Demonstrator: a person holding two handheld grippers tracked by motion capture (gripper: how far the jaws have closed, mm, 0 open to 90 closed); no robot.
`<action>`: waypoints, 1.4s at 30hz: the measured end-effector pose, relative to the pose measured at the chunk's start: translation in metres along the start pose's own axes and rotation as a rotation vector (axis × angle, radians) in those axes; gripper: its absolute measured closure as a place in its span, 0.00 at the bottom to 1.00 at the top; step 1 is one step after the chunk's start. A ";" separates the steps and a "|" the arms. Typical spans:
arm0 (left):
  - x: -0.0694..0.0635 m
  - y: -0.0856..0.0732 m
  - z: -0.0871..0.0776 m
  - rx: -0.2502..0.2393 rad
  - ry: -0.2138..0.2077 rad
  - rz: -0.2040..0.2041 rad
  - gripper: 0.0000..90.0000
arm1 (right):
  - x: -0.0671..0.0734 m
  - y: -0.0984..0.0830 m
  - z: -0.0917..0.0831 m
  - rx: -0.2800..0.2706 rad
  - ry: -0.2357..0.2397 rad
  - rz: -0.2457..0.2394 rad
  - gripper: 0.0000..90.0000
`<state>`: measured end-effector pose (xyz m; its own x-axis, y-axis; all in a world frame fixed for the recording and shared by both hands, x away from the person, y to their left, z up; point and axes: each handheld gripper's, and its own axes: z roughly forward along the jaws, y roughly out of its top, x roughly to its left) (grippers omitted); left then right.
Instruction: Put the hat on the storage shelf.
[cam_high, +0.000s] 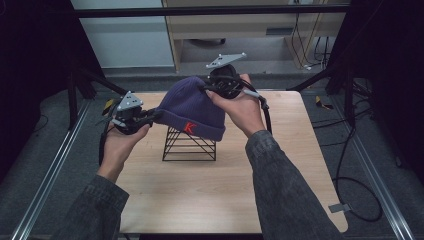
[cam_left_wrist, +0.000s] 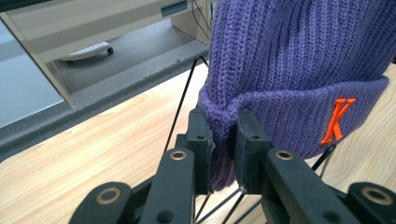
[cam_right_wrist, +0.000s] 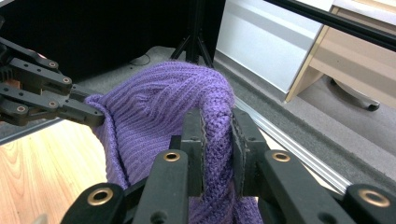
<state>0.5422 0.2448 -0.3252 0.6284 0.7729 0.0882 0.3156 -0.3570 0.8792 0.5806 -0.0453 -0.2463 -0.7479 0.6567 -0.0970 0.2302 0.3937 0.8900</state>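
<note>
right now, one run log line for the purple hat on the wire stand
left gripper: shut on purple knit beanie cuff | right gripper: shut on beanie crown | beanie: over black wire stand | stand: on wooden table

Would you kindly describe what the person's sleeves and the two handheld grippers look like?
Both forearms wear dark grey, denim-like sleeves. The left gripper and the right gripper are black, each topped by a grey three-cornered plate with small dots at its corners. Their jaws are flat black bars on linkages with brass-coloured pivot rings. A black cable trails from the right gripper.
</note>
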 end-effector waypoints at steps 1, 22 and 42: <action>0.000 -0.001 0.000 0.003 -0.001 0.003 0.86 | 0.001 0.000 0.001 0.004 0.002 -0.001 0.86; 0.007 -0.028 0.001 0.022 0.005 -0.023 0.86 | 0.023 -0.002 0.013 0.050 0.044 -0.058 0.85; 0.007 -0.046 0.003 0.044 -0.006 -0.032 0.86 | 0.034 -0.004 0.021 0.077 0.082 -0.075 0.85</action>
<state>0.5345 0.2647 -0.3662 0.6216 0.7812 0.0578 0.3664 -0.3551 0.8600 0.5667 -0.0112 -0.2627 -0.8126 0.5699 -0.1223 0.2163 0.4896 0.8447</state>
